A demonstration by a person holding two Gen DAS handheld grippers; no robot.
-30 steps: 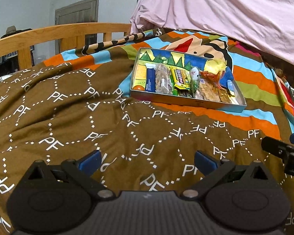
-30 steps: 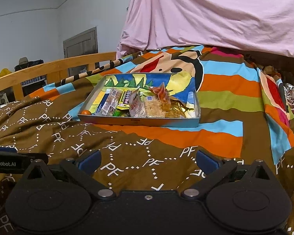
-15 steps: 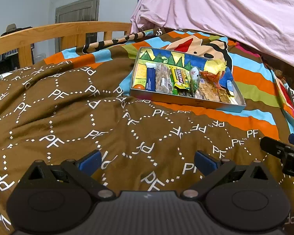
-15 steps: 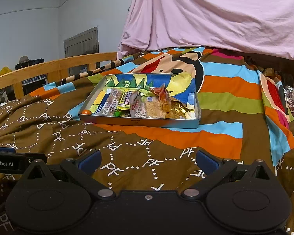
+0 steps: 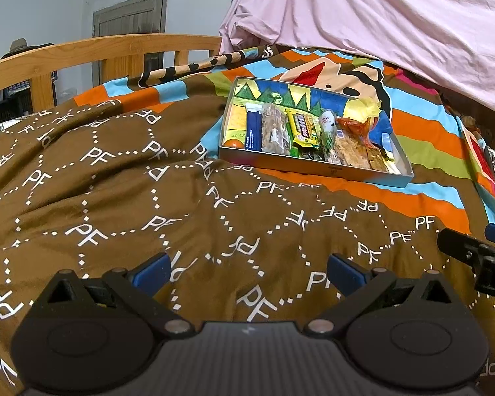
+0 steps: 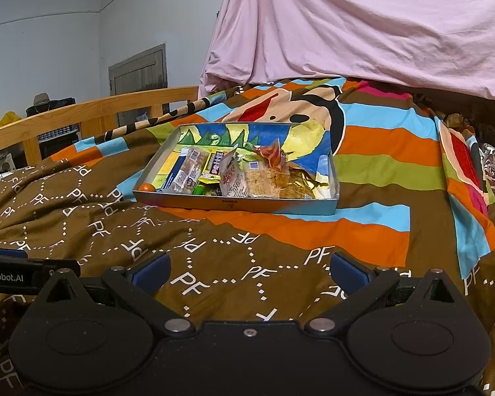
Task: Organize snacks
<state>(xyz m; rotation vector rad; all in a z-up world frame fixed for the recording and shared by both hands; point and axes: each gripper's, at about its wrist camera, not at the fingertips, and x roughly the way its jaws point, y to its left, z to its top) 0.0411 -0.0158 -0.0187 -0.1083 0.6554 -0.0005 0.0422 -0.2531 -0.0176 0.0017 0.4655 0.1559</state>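
A shallow silver tray [image 5: 313,165] [image 6: 234,205] with a painted inside lies on the striped part of the bedspread, holding several wrapped snacks in a row: a blue bar [image 5: 252,128], a yellow packet [image 5: 302,128], crispy rice cakes [image 6: 262,181] and a small orange ball [image 6: 147,187]. My left gripper [image 5: 247,269] is open over the brown blanket, well short of the tray. My right gripper [image 6: 247,269] is also open, nearer me than the tray, nothing between its fingers.
A brown blanket [image 5: 115,198] with white PF lettering covers the near bed. A wooden bed rail [image 5: 82,52] runs along the left. Pink cloth [image 6: 363,26] hangs behind the tray. The other gripper's tip shows at the right edge of the left wrist view.
Both views have shifted slightly; the tray sits a little lower and nearer in the frames. Both grippers stay open and hold nothing.
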